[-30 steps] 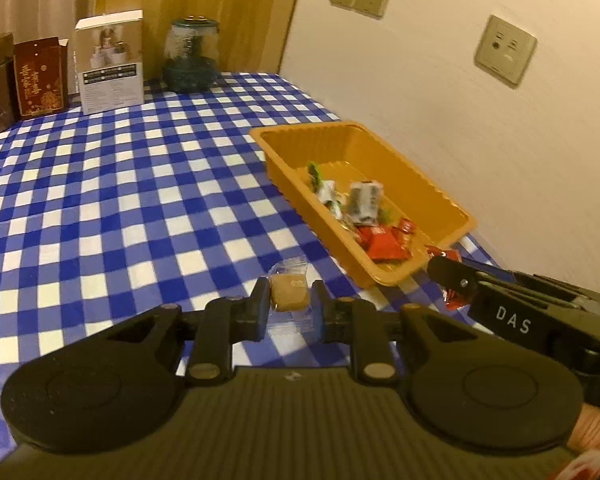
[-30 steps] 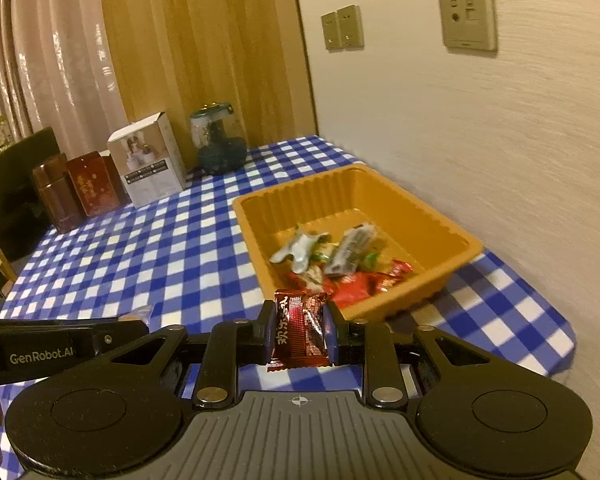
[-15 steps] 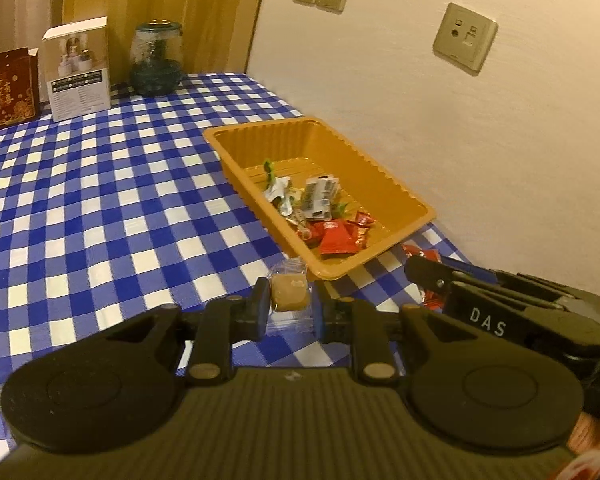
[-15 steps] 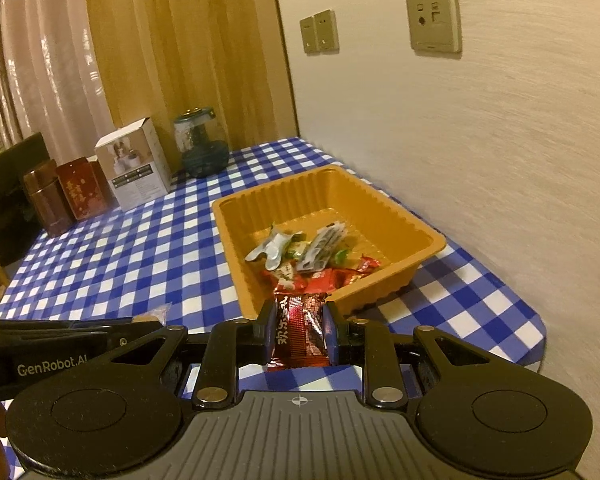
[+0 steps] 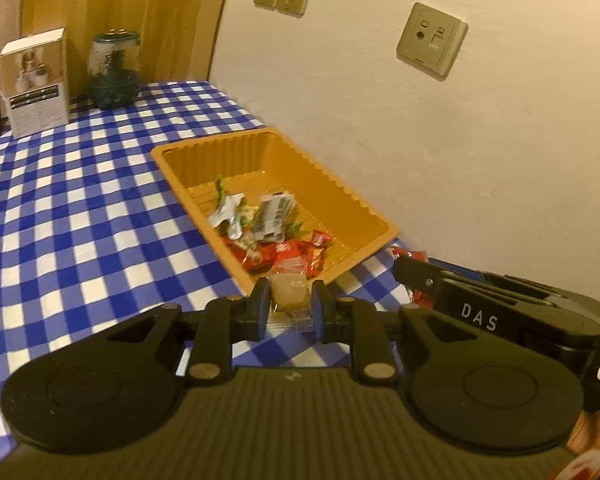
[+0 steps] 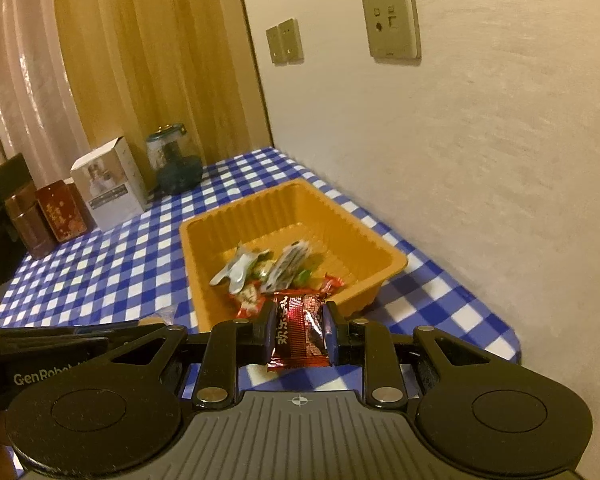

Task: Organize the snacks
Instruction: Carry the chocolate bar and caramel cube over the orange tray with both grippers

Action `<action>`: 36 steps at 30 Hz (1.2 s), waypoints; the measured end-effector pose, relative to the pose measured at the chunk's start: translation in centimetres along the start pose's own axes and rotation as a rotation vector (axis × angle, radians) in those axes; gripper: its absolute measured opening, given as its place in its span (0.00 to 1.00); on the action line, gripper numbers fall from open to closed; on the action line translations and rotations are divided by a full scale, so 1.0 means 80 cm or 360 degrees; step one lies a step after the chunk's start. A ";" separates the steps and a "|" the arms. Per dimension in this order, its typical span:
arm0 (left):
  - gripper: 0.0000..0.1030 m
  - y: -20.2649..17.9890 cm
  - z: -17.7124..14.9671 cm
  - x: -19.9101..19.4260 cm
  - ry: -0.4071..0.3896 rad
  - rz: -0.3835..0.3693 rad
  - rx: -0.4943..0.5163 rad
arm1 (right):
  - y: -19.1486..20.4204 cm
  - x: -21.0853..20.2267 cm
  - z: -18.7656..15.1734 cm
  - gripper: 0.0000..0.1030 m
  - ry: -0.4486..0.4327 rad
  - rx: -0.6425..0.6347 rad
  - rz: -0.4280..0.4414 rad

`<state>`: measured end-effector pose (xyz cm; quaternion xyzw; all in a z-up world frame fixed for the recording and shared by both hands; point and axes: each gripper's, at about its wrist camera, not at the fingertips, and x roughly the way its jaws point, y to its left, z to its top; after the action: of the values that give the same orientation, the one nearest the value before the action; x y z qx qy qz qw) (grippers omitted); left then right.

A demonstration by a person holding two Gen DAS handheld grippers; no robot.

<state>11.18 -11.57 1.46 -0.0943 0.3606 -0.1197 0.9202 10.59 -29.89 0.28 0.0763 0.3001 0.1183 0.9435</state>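
Left gripper (image 5: pixel 290 300): fingers pinch a clear-wrapped tan cake (image 5: pixel 289 291) at the near rim of the orange tray (image 5: pixel 356 204).
Right gripper (image 6: pixel 298 328): fingers pinch a dark red snack packet (image 6: pixel 298 334) beside the same rim.
Tray contents: loose wrapped snacks (image 6: pixel 268 272).
Worktop (image 5: pixel 80 208): blue-checked cloth.

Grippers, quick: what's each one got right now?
Left gripper: shut on a clear-wrapped tan square snack.
Right gripper: shut on a dark red foil snack packet.

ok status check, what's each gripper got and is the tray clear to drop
Left gripper shut on clear-wrapped biscuit. Right gripper shut on dark red snack packet. Both at near edge of orange tray, snacks already inside. Nothing blocking.
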 end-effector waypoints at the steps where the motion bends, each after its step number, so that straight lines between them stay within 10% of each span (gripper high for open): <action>1: 0.19 -0.002 0.003 0.003 -0.0003 -0.0006 -0.0001 | -0.002 0.001 0.004 0.24 -0.0004 -0.0006 -0.0001; 36: 0.19 0.023 0.069 0.139 -0.0004 -0.0093 0.0029 | -0.027 0.130 0.062 0.25 0.0115 -0.0185 0.0017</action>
<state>23.14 -12.55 -2.21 -0.0965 0.3553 -0.1497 0.9176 22.08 -29.52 -1.88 0.0188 0.3260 0.1431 0.9343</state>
